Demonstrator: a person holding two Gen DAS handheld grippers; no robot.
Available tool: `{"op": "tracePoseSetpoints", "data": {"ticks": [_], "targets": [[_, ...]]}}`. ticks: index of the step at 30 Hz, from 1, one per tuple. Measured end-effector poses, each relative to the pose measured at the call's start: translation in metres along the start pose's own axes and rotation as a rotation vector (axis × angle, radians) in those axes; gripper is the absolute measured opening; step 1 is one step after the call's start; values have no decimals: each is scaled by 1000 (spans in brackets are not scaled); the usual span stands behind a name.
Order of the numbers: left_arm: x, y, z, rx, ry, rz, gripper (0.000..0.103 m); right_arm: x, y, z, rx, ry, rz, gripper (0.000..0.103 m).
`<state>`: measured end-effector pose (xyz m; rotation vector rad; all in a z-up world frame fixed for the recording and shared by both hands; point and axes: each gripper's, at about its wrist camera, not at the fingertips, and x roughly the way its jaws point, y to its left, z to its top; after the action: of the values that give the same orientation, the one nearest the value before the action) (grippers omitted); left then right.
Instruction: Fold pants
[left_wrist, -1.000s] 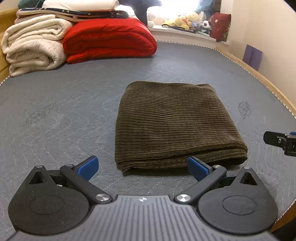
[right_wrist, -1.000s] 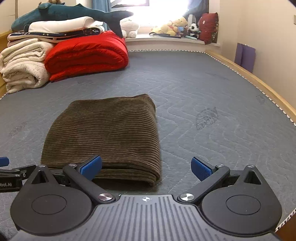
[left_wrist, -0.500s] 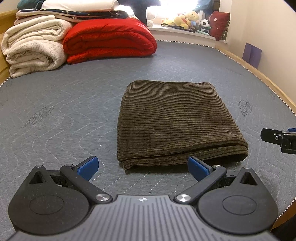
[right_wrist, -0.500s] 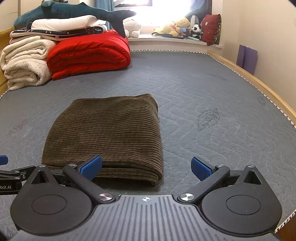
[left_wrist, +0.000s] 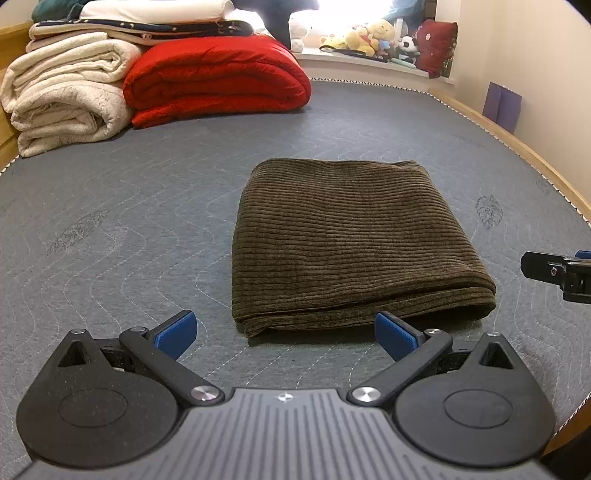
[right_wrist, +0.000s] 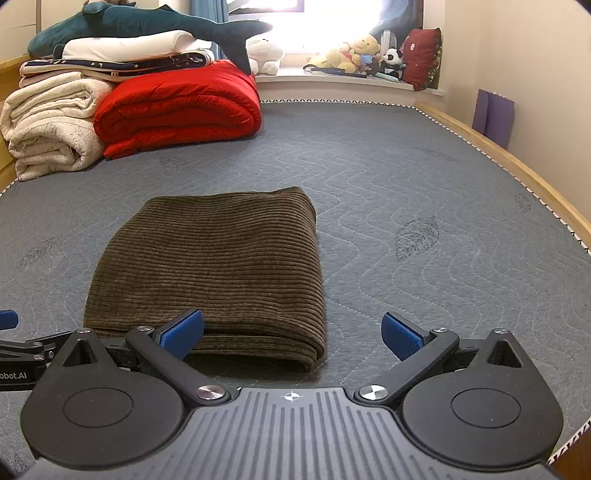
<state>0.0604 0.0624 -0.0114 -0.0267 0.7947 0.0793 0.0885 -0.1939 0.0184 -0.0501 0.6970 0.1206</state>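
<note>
Both the left gripper and right gripper are hovering spread wide, gripping nothing. The folded pants are lying mid-bed, untouched.

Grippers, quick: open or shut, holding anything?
Left gripper: open, holding nothing, just short of the folded pants.
Right gripper: open, holding nothing, at the pants' near right corner.

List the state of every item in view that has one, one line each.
brown corduroy pants: folded into a compact rectangle, flat on the mattress, not held
left gripper: open, empty
right gripper: open, empty
red quilt: folded
cream blankets: folded and stacked
shark plush: lying atop the bedding pile
</note>
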Motion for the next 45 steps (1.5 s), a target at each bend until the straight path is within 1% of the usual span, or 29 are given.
{"op": "tracePoseSetpoints", "data": {"ticks": [30, 45], "targets": [[-2, -4, -2, 2, -13, 9, 103, 1, 2, -1, -17, 4, 7, 102], [-4, -3, -2, 11, -27, -1, 103, 2, 0, -3, -34, 8, 19, 102]]}}
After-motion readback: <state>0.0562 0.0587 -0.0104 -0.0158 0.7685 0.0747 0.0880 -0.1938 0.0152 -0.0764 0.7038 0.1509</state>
